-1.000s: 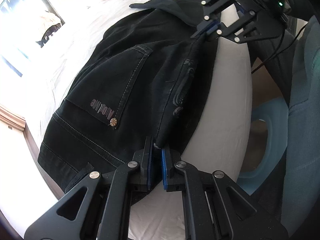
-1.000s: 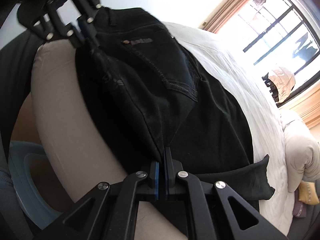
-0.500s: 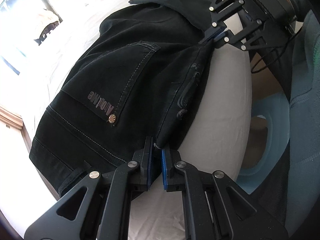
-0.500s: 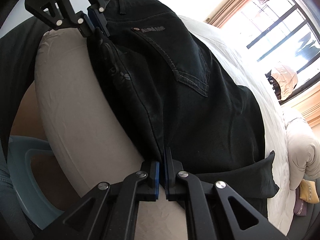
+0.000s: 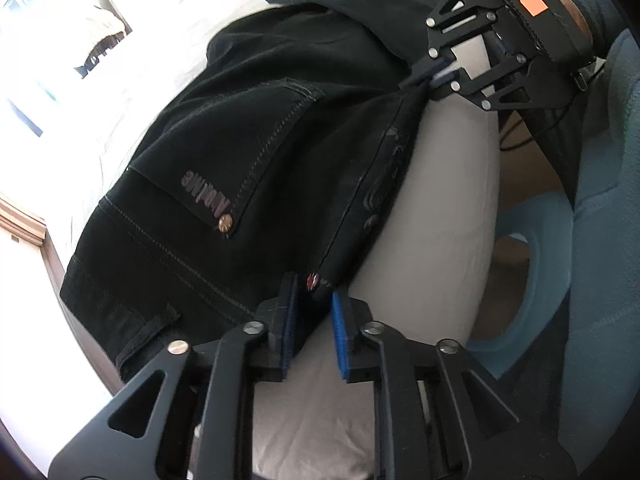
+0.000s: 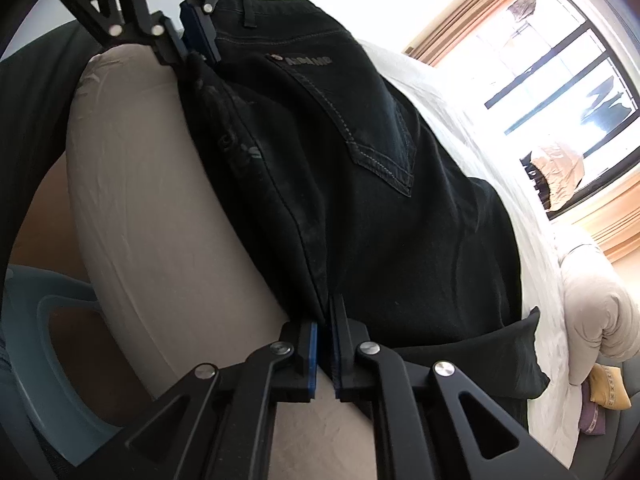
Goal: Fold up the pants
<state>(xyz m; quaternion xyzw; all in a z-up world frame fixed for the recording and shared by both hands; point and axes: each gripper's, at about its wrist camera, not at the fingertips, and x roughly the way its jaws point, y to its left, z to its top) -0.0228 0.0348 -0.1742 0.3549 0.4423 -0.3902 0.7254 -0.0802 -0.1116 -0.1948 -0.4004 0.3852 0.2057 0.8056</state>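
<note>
We see the black jeans (image 5: pixel 256 160) lying folded along the bed's (image 6: pixel 500 168) near edge, the left gripper (image 5: pixel 314 332) just opening, its narrow gap clear of the waistband corner, the right gripper (image 6: pixel 325 350) pinching the fold's other end.

A bed (image 6: pixel 472 128) covered with a white sheet is seen, and its near edge is rounded and looks beige-grey in the shade. Black pants (image 6: pixel 360 184) are laid directly on the sheet, close to this near edge. The waistband is placed toward one end, and a back pocket with a small label and a metal rivet is turned upward. One fold of the dark cloth is spread flat on the sheet at the other end. A rolled white duvet (image 6: pixel 596 312) is found at the far end of the bed.
</note>
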